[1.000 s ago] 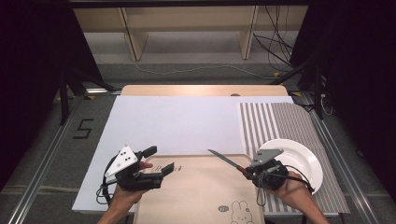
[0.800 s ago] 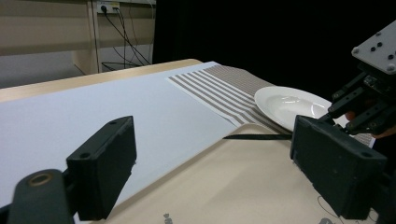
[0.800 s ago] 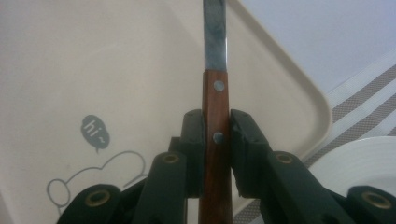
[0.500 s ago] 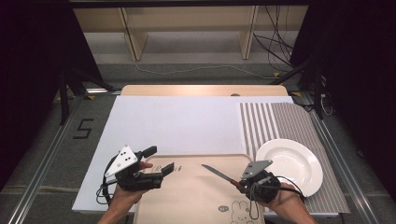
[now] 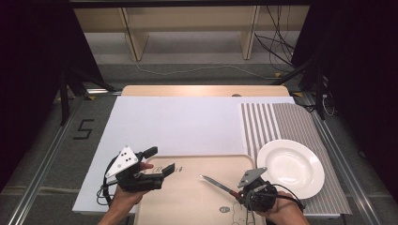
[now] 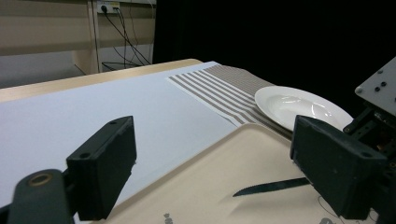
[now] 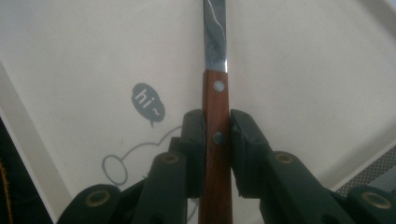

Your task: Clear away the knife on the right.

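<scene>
A knife [image 5: 217, 184] with a brown wooden handle [image 7: 215, 135] and steel blade [image 6: 273, 186] is held over the beige tray [image 5: 187, 201] at the table's front. My right gripper [image 5: 241, 194] is shut on the handle, blade pointing away to the upper left in the high view. In the right gripper view the pads [image 7: 194, 140] clamp the handle from both sides, the gripper [image 7: 215, 142] above a cartoon print on the tray [image 7: 303, 84]. My left gripper [image 5: 162, 161] stands open at the tray's left edge, nothing between its fingers [image 6: 105, 163].
A white plate [image 5: 291, 168] rests on a striped placemat [image 5: 281, 122] at the right, right of the tray. A white sheet [image 5: 178, 124] covers the table's middle. The plate [image 6: 299, 105] also lies beyond the tray [image 6: 210, 186] in the left gripper view.
My right gripper has carried the knife leftward and toward the front, from beside the plate to over the tray. The left gripper has stayed in place.
</scene>
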The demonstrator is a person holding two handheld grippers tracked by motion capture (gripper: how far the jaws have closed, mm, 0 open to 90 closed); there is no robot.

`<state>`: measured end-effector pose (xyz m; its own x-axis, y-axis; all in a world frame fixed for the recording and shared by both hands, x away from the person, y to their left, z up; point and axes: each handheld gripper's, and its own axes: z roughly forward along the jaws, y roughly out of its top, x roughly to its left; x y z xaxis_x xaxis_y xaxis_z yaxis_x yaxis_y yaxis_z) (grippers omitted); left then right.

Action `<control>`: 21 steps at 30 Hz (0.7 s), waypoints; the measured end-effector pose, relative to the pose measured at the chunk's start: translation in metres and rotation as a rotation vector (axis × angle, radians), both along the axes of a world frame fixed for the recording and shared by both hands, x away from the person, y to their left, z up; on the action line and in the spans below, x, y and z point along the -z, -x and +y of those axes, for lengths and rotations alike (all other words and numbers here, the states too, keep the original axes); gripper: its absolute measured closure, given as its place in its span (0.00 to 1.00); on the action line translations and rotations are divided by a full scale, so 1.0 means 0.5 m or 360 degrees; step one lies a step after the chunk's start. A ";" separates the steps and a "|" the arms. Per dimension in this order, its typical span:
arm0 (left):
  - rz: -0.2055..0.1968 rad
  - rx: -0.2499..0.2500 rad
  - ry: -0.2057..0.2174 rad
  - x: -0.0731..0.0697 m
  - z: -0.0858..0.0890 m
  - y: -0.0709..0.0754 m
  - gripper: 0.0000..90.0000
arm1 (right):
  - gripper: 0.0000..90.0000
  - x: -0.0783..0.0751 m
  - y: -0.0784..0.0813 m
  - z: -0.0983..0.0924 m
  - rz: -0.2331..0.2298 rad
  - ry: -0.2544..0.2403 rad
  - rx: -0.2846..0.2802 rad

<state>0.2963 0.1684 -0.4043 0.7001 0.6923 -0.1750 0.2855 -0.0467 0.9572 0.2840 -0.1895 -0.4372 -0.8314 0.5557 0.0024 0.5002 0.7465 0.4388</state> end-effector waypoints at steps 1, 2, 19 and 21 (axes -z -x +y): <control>0.0000 0.0001 0.0001 0.000 0.000 0.000 0.16 | 0.86 0.002 0.001 0.000 0.0004 0.0007 0.0010; 0.0000 0.0001 0.0001 0.000 0.000 0.000 0.16 | 0.86 0.002 0.001 0.000 0.0004 0.0007 0.0010; 0.0000 0.0002 0.0000 0.000 0.000 0.000 0.16 | 0.85 0.030 0.004 0.007 0.0136 0.0103 -0.0006; 0.0000 0.0001 0.0000 0.000 0.000 0.000 0.16 | 0.85 0.032 0.004 0.008 0.0148 0.0114 -0.0009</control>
